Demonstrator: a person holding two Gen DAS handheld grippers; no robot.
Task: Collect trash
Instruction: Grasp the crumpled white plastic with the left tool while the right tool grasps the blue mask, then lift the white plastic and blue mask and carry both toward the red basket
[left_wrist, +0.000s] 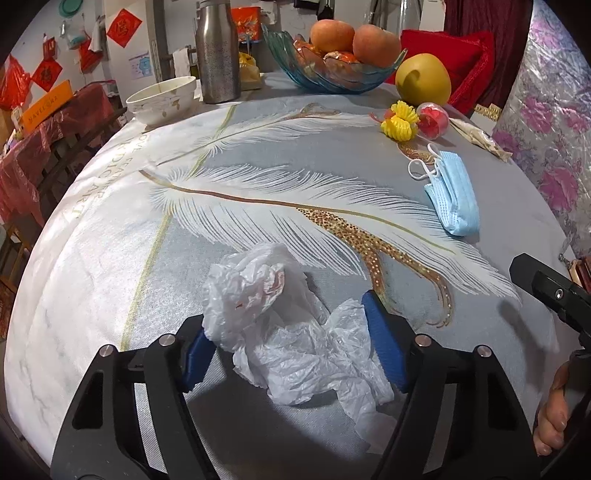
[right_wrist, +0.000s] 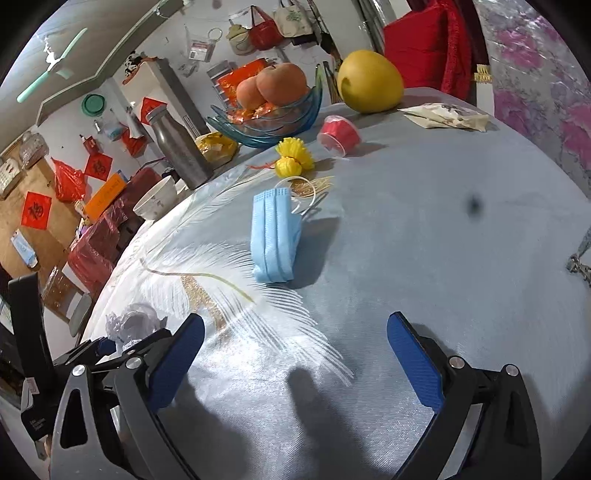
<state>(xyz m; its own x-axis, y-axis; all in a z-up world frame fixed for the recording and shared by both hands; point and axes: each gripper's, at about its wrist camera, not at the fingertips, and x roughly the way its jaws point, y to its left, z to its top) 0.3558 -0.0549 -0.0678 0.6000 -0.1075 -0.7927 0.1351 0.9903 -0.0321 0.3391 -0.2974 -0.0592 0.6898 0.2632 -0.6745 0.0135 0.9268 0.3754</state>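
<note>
1. The left gripper is low over the bench, with a crumpled white plastic bag lying between its 2 blue pads.
2. The right pad touches the edge of the bag. The left pad is partly hidden behind the bag, so I cannot tell whether the bag is truly clamped or only loosely enclosed.
3. The bag rests on the bench cloth, near the front edge and just left of the gold-spotted feather stem printed on the cloth.
4. The right gripper hangs above bare cloth with its jaws spread wide and nothing between them.
5. A folded blue face mask lies on the bench ahead of the right gripper, apart from it, with its white ear loops at the far end.
6. Farther back lie 2 yellow foam fruit nets, touching each other, and just beside them a small clear cup with red contents lies on its side.
7. A pale wrapper lies near the far right edge of the bench.
8. Along the back stand a glass bowl of fruit, a yellow pomelo, a steel flask and a white bowl.
9. In the left wrist view, a hand holding the right gripper's handle shows at the lower right edge.
</note>
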